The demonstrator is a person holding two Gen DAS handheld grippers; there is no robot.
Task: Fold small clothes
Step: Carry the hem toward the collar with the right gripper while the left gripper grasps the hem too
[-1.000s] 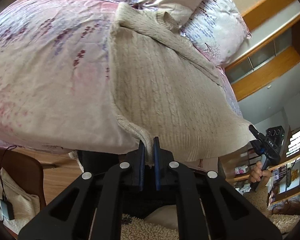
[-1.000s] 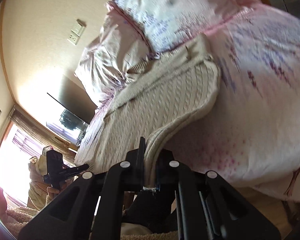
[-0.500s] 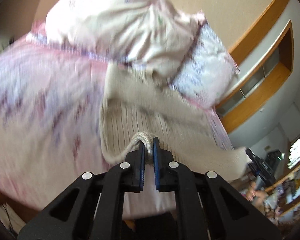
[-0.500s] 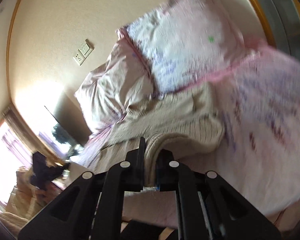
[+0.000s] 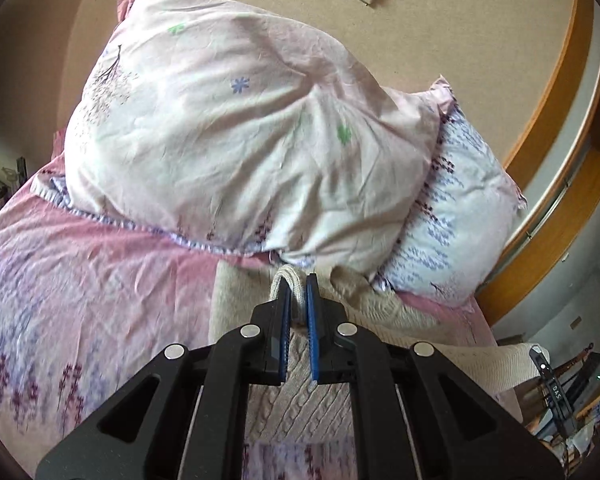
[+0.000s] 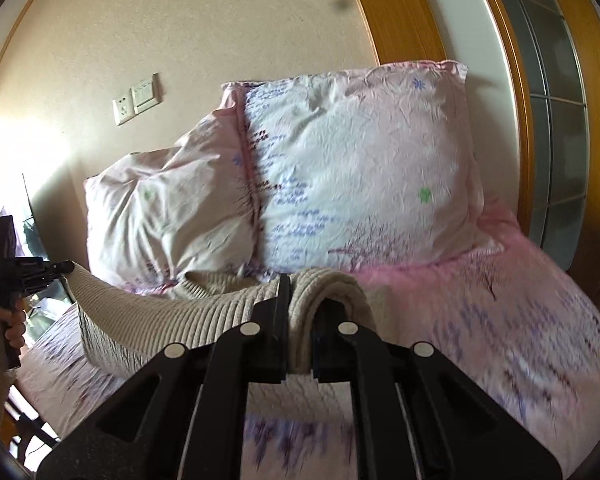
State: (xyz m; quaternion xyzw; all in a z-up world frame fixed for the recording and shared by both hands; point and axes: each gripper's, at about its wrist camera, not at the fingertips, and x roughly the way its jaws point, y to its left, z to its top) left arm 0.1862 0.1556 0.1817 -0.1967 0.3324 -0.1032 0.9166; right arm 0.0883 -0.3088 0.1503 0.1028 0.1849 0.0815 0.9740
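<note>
A cream cable-knit sweater (image 5: 300, 400) lies on a pink floral bedspread (image 5: 80, 280). My left gripper (image 5: 298, 280) is shut on a corner of its ribbed hem, lifted up near the pillows. My right gripper (image 6: 300, 284) is shut on the other hem corner of the sweater (image 6: 172, 316), which stretches taut between the two grippers. The left gripper shows at the left edge of the right wrist view (image 6: 66, 267), the right one at the right edge of the left wrist view (image 5: 536, 354). The sweater's collar end lies against the pillows.
Two pillows (image 5: 240, 140) (image 6: 360, 184) lean on the wall at the head of the bed. Wall switches (image 6: 138, 98) are above them. A wooden frame with glass panels (image 6: 540, 120) stands to the right. The bedspread (image 6: 500, 320) extends to the right.
Both grippers have carried the sweater's hem up and forward from the foot edge of the bed toward the pillows, folding the lower part over the upper part.
</note>
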